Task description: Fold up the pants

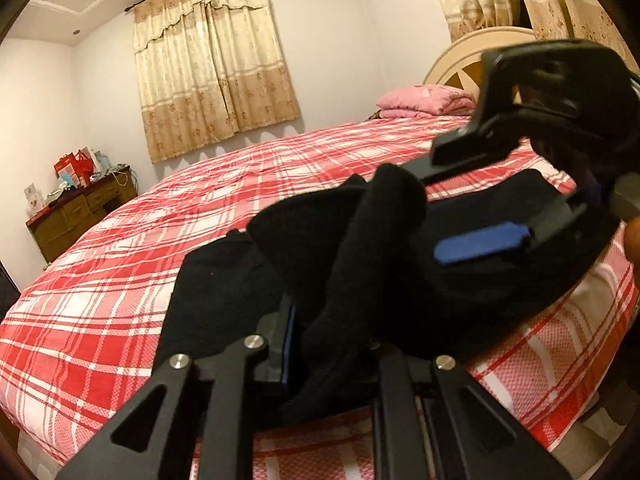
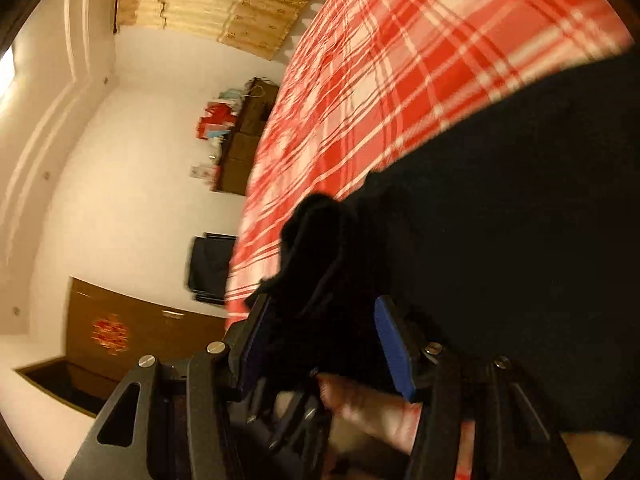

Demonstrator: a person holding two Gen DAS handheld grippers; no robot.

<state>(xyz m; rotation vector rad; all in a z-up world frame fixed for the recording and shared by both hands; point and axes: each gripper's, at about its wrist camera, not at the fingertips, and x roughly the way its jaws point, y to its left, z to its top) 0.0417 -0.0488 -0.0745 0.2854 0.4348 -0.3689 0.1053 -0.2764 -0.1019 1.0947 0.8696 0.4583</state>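
Note:
Black pants [image 1: 248,276] lie bunched near the front edge of a bed with a red and white plaid cover [image 1: 120,272]. My left gripper [image 1: 332,340] is shut on a raised fold of the pants. My right gripper [image 1: 460,216] comes in from the right just above the pants, one blue pad [image 1: 480,242] showing. In the right wrist view, tilted sideways, my right gripper [image 2: 320,320] is shut on a bunch of the black pants [image 2: 500,260] between its blue pads [image 2: 394,348]. A hand shows beneath the fabric.
A pink folded blanket [image 1: 428,100] and a cream headboard [image 1: 460,60] stand at the far end of the bed. A brown dresser [image 1: 80,208] with red bags stands by the left wall. Beige curtains [image 1: 212,64] hang behind.

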